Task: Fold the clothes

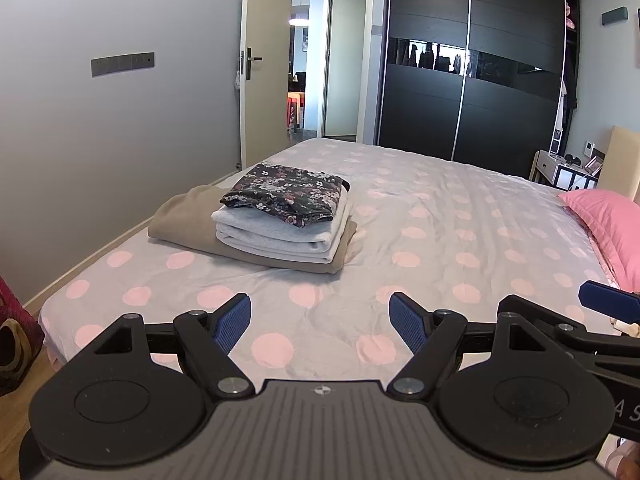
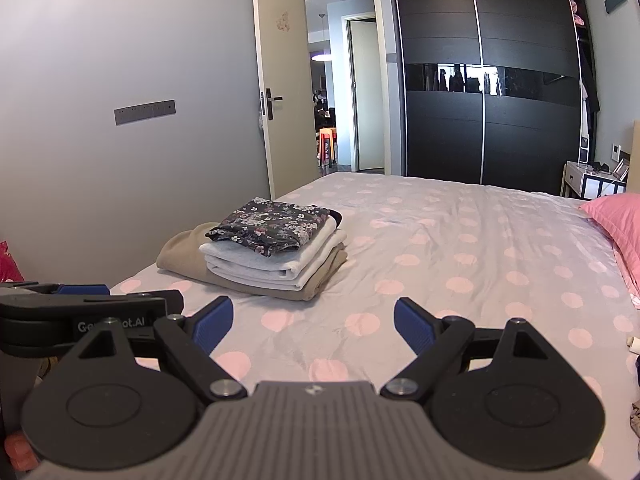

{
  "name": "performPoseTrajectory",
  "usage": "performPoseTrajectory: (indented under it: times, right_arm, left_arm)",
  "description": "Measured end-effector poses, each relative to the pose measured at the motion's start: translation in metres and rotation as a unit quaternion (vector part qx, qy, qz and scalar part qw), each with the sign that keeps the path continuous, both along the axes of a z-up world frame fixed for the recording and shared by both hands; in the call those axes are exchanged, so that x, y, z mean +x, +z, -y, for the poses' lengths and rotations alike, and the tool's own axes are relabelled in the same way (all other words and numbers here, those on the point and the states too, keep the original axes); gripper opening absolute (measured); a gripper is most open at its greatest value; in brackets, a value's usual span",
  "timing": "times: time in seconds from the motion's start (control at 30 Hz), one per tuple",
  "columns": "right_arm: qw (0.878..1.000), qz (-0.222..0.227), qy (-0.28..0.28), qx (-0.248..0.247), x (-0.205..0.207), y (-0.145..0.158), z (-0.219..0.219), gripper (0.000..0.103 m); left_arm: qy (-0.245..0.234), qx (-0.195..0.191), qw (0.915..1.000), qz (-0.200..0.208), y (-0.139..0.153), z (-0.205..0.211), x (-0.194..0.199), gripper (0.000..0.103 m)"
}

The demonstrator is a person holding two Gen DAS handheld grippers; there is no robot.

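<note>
A stack of folded clothes lies on the bed's left side: a dark floral garment [image 1: 285,194] [image 2: 272,226] on top, a folded white piece [image 1: 280,236] [image 2: 276,266] under it, and a beige piece [image 1: 180,216] [image 2: 180,252] at the bottom. My left gripper [image 1: 320,322] hovers open over the near part of the bed, with nothing between its blue pads. My right gripper [image 2: 314,322] is likewise open and empty, a little short of the stack. One blue finger of the right gripper [image 1: 608,302] shows at the left wrist view's right edge, and the left gripper [image 2: 80,312] shows at the right wrist view's left edge.
The bed [image 1: 440,220] [image 2: 460,240] has a grey cover with pink dots. A pink pillow [image 1: 608,224] [image 2: 616,220] lies at its right end. A dark sliding wardrobe [image 1: 472,64] stands behind, an open door [image 1: 264,52] at the left, a white side table [image 1: 560,168] at the right.
</note>
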State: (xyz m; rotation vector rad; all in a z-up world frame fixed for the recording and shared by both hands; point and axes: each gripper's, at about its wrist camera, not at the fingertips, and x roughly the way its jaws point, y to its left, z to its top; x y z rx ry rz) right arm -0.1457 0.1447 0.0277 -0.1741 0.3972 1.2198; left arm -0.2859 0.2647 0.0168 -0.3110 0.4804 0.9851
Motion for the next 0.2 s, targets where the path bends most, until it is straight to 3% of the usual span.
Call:
performPoseTrajectory:
  times: [0.2]
  right_arm:
    - [1.000,-0.005,0.001,0.001,0.0017,0.0010,0.0016,0.089]
  left_arm:
    - [-0.002,-0.002,1.0000,0.003,0.0005,-0.0007,-0.0001,0.075]
